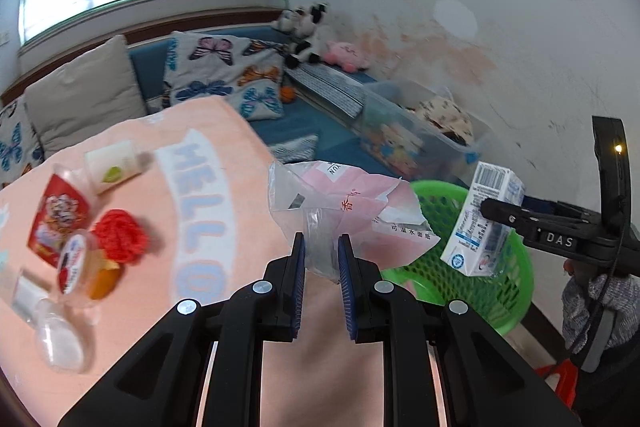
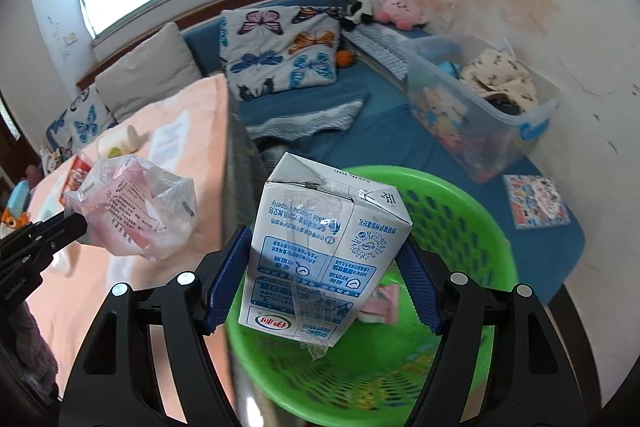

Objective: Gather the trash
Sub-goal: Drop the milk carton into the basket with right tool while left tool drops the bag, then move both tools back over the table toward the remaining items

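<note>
My left gripper (image 1: 321, 247) is shut on a crumpled pink-and-clear plastic wrapper (image 1: 348, 211) and holds it above the table's right edge, beside the green basket (image 1: 516, 291). The wrapper also shows in the right wrist view (image 2: 132, 207). My right gripper (image 2: 324, 259) is shut on a white-and-blue milk carton (image 2: 320, 255) and holds it over the green basket (image 2: 480, 227). The carton shows in the left wrist view (image 1: 484, 223). Something pink lies inside the basket.
On the peach tablecloth (image 1: 240, 147) lie a red snack packet (image 1: 58, 219), a jelly cup (image 1: 78, 267), a red crocheted flower (image 1: 120, 237), a white cup (image 1: 114, 165) and a clear lid (image 1: 60, 339). Behind are a blue bench with cushions (image 2: 280, 51) and a clear storage bin (image 2: 480, 107).
</note>
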`<state>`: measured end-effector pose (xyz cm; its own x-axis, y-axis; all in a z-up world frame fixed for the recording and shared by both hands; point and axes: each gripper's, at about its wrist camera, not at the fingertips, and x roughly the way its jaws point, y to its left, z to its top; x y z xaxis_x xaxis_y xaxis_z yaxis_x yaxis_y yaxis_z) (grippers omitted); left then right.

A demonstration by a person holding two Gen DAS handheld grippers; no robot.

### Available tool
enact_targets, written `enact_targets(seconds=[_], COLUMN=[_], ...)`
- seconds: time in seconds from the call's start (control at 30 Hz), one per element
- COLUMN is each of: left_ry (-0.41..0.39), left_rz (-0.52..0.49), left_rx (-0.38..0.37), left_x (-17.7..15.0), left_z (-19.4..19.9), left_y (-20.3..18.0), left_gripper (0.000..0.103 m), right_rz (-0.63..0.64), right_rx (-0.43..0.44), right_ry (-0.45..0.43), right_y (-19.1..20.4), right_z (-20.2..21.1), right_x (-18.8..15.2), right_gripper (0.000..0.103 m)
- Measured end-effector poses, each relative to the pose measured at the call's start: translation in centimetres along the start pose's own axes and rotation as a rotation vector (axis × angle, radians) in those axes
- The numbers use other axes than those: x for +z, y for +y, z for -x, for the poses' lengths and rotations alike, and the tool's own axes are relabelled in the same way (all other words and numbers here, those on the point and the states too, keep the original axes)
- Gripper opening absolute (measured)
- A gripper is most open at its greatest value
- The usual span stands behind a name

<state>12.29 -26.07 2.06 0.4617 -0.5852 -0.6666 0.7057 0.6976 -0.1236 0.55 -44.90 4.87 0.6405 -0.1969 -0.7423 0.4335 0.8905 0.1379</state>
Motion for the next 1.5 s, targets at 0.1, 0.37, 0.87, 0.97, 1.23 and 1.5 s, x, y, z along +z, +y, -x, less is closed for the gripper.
enact_targets(seconds=[0.1,0.37,0.87,0.97,1.23,1.5], left_ry=[0.024,0.072,0.141,0.143,0.126,0.104], left_rz=[-0.032,-0.097,-0.138,-0.147,-0.172,-0.151], left_rx=[-0.01,-0.03,-0.047,-0.053,-0.069,-0.052], left_x=[-0.3,-0.8,-1.9,-2.0,-2.2,-2.1], left_z=[-0.9,-2.8,-5.8,-5.9,-5.5,-3.7], left_y=[-1.8,-5.5,-8.1,-8.5,-9.5,-8.3], left_gripper=[0.016,0.016,0.021,0.023,0.043,0.049], right_rz=[0.0,-0.037,-0.081,-0.084,-0.084,-0.056], right_rx=[-0.025,-0.05,-0.056,-0.053,-0.039,-0.003], right_ry=[0.003,0.026,-0.003,-0.012,-0.027,-0.039], right_y=[-1.5,-4.2,-6.5,-6.5,-6.3,-4.6], right_z=[0.1,-0.2,1.3,1.7,2.2,2.7], right_x=[-1.0,-3.0,-3.4,-3.3,-3.2,-2.9], right_gripper=[0.072,0.074,0.077,0.077,0.077,0.077])
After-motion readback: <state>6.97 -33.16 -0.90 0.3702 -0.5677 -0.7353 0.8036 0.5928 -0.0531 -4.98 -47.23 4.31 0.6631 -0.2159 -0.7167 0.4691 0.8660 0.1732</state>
